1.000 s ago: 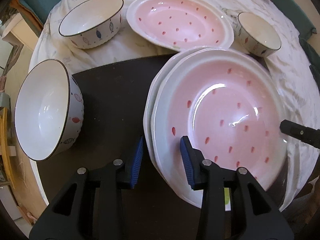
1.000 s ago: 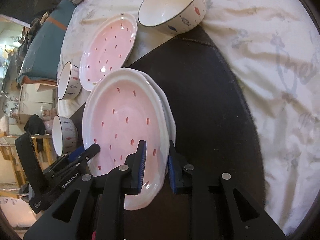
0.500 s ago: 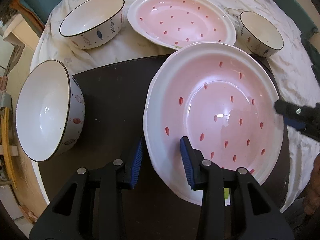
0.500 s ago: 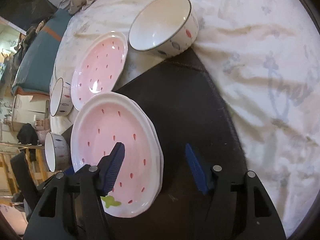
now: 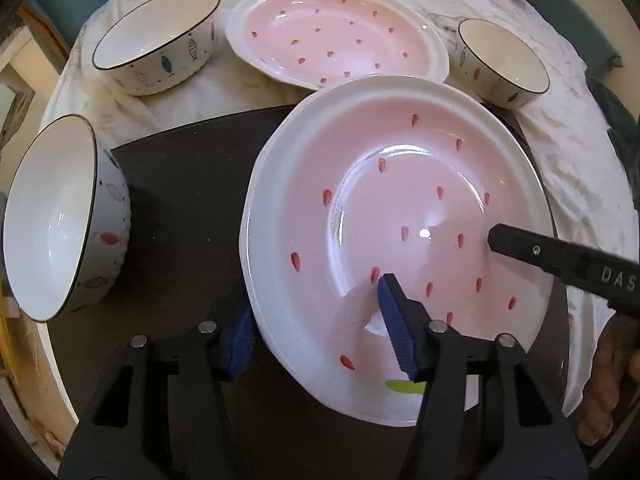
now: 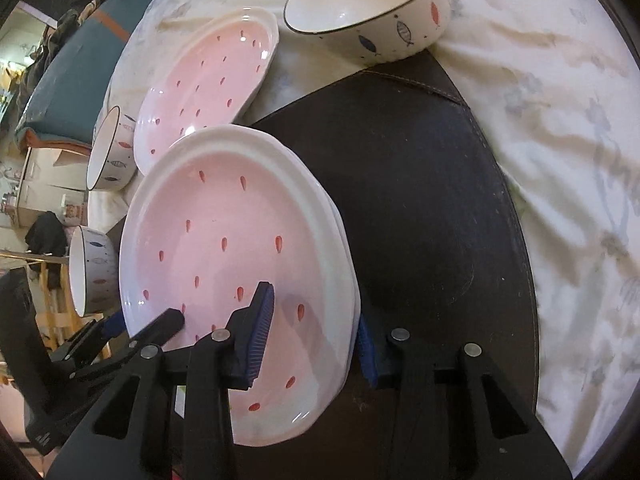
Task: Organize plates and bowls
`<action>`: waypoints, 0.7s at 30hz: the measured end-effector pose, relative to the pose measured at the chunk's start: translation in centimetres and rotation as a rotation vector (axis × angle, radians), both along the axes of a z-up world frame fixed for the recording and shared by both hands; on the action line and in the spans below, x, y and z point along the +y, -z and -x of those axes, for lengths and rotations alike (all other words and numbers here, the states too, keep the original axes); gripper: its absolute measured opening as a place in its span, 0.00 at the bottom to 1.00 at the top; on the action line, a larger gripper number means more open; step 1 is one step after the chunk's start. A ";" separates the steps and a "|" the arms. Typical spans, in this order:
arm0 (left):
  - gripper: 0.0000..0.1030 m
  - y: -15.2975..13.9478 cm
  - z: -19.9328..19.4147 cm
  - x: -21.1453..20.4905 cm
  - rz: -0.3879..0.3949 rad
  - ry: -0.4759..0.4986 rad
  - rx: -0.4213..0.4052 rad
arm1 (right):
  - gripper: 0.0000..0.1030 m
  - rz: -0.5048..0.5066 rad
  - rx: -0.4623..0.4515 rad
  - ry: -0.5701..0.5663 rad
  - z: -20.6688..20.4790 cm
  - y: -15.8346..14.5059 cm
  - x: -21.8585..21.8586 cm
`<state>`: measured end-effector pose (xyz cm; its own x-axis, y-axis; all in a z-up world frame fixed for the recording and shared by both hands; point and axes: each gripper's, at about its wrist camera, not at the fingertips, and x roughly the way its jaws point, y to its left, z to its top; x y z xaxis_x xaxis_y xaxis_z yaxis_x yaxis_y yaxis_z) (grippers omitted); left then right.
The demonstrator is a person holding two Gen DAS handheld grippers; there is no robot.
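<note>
1. Stacked plates [image 5: 400, 200]: pink centres with red drop-shaped specks, white rims.
2. Far plate [image 5: 336, 36]: same pink, red specks, white rim.
3. Bowls [image 5: 156, 40]: white, thin black rim, red and blue fish drawn on the outside.
4. Mat [image 6: 432, 200]: dark brown, pale stitching along the edge.
5. Cloth [image 6: 560, 120]: off-white with a faint grey print.
6. Gripper [image 5: 316, 328] of each hand: black frame, blue ribbed pads [image 5: 396, 328].
7. Green mark [image 5: 404, 387] on the top plate's near rim.
</note>
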<state>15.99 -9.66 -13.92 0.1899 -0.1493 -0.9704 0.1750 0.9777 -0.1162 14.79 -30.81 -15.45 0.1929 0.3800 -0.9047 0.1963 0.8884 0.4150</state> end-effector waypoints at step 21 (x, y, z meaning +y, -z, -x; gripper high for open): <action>0.38 -1.4 9.3 4.6 -0.139 0.024 -0.027 | 0.41 0.044 0.018 -0.208 7.1 -0.7 5.7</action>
<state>6.71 -5.02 -12.54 0.2142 -0.0187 -0.9766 0.1998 0.9795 0.0251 7.74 -25.12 -14.72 0.0981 0.3702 -0.9237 0.0134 0.9276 0.3732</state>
